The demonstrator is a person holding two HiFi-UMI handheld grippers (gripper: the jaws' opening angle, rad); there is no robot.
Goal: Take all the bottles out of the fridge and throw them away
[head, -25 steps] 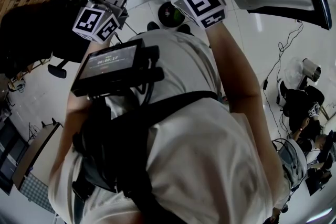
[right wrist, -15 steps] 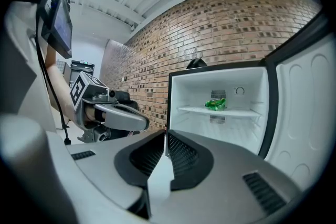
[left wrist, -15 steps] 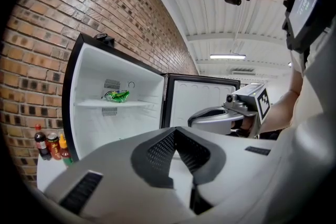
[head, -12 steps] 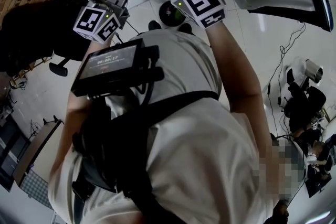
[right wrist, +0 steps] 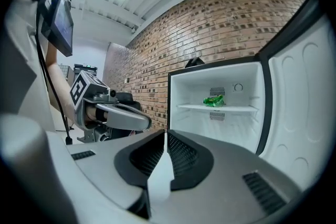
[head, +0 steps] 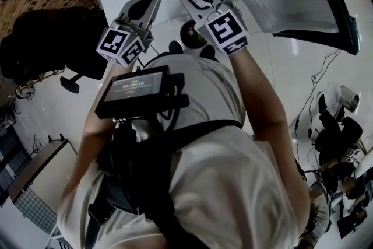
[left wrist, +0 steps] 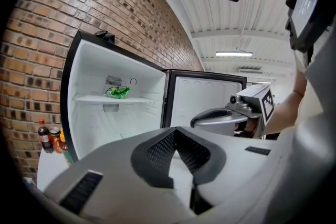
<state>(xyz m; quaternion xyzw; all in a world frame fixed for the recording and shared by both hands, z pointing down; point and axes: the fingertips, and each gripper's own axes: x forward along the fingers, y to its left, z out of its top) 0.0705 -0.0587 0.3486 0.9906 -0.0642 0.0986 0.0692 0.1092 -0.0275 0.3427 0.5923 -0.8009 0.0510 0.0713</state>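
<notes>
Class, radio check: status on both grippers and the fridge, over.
Left gripper shut, empty. Right gripper shut, empty. Green crumpled item on fridge shelf, door open. Nothing seen in the way.

- The fridge stands against a brick wall, upright, with a dark frame and a bare white inside.
- Its door is swung wide open on the right side and shows a white inner lining.
- One green bottle, crumpled-looking, lies on its side on the white shelf in the upper part of the fridge, near the back wall.
</notes>
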